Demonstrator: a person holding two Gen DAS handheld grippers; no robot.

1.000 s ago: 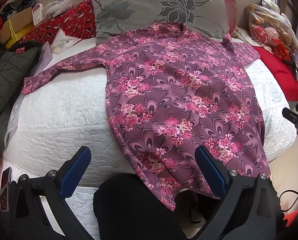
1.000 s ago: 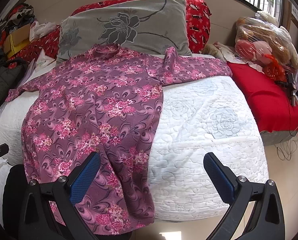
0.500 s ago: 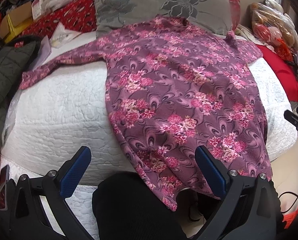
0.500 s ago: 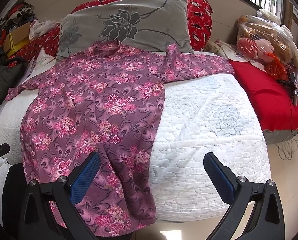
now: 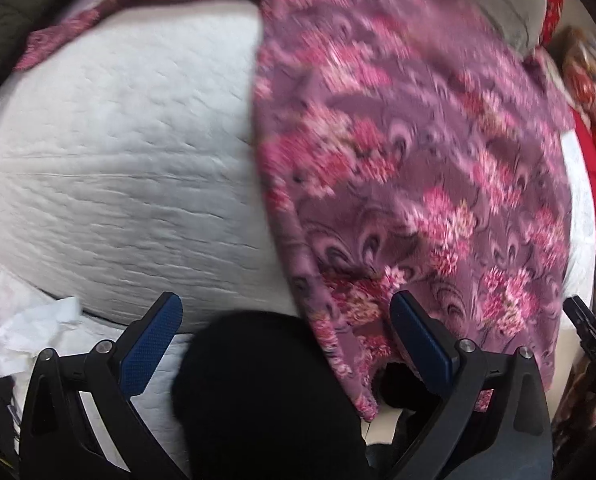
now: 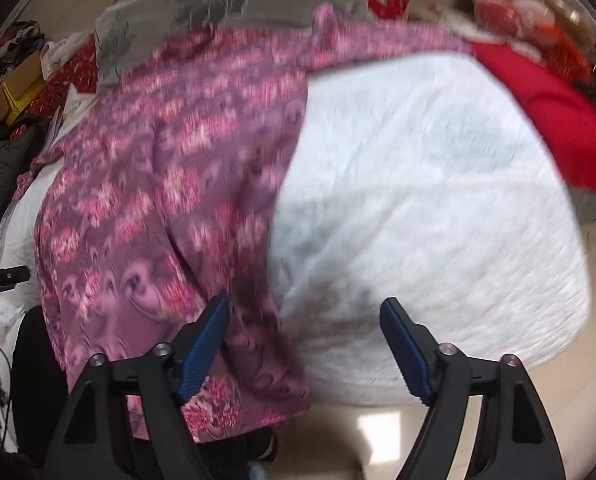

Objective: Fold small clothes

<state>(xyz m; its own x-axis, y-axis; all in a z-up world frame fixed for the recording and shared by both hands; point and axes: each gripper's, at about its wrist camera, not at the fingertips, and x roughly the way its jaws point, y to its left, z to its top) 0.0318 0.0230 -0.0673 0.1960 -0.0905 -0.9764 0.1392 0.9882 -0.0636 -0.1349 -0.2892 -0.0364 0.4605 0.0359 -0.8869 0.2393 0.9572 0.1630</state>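
Observation:
A purple shirt with pink flowers (image 5: 410, 152) lies spread flat on a white quilted bed (image 5: 130, 152), its hem hanging over the front edge. My left gripper (image 5: 286, 332) is open, low at the hem's left corner, its right finger (image 5: 418, 340) against the cloth. In the right wrist view the shirt (image 6: 170, 184) covers the left half of the bed (image 6: 418, 200). My right gripper (image 6: 306, 340) is open at the hem's right corner, its left finger (image 6: 206, 344) over the cloth. Both views are blurred.
A grey flowered pillow (image 6: 226, 4) lies at the bed's head behind the shirt. A red cloth (image 6: 550, 120) lies at the right, a dark jacket (image 6: 2, 168) at the left. A person's dark-clothed leg (image 5: 266, 392) stands below the bed's front edge.
Both grippers have moved down and forward toward the shirt's hem at the bed's front edge. The right gripper's jaws stand somewhat narrower than before. The shirt has not moved.

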